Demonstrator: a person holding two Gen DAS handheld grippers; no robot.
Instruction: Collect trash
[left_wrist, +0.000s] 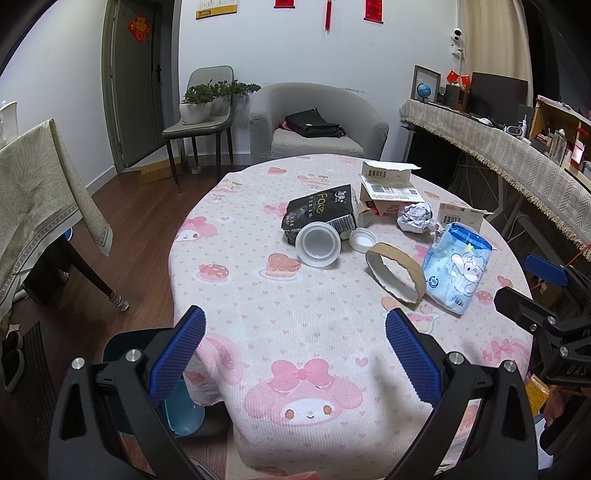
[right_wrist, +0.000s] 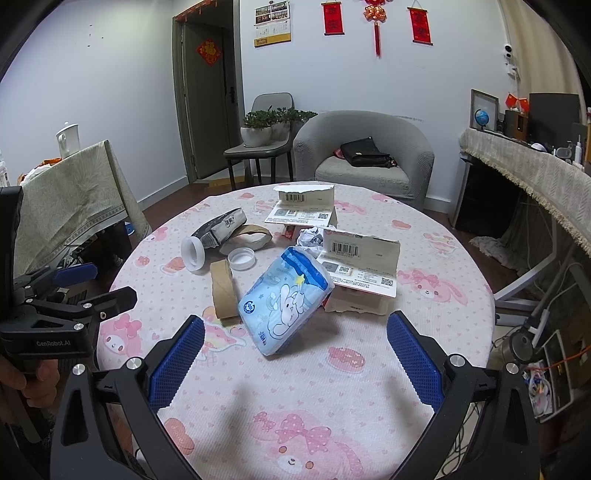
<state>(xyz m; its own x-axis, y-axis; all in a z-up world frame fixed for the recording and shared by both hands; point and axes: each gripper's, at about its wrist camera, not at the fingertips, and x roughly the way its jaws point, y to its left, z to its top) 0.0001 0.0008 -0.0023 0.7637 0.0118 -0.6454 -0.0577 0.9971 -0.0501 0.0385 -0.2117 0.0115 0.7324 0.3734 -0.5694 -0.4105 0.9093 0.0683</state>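
Observation:
Trash lies on a round table with a pink cartoon cloth (left_wrist: 295, 295). A blue tissue pack (right_wrist: 284, 302) sits just beyond my right gripper (right_wrist: 295, 332), which is open and empty. Left of the pack are a cardboard ring (right_wrist: 223, 291), a white cap (right_wrist: 242, 258), a clear plastic cup (right_wrist: 194, 254) and a dark wrapper (right_wrist: 221, 227). Crumpled paper (right_wrist: 310, 238) and torn boxes (right_wrist: 362, 266) lie behind. My left gripper (left_wrist: 295, 332) hangs open over the table's near edge, well short of the cup (left_wrist: 317, 245), wrapper (left_wrist: 319, 214) and ring (left_wrist: 395, 275).
A blue container (left_wrist: 184, 410) stands on the floor under the table's near-left edge. A grey armchair (right_wrist: 364, 155) and a chair with plants (right_wrist: 258, 144) are behind the table. A covered side table (left_wrist: 33, 195) is at left and a cluttered shelf (left_wrist: 517, 147) at right.

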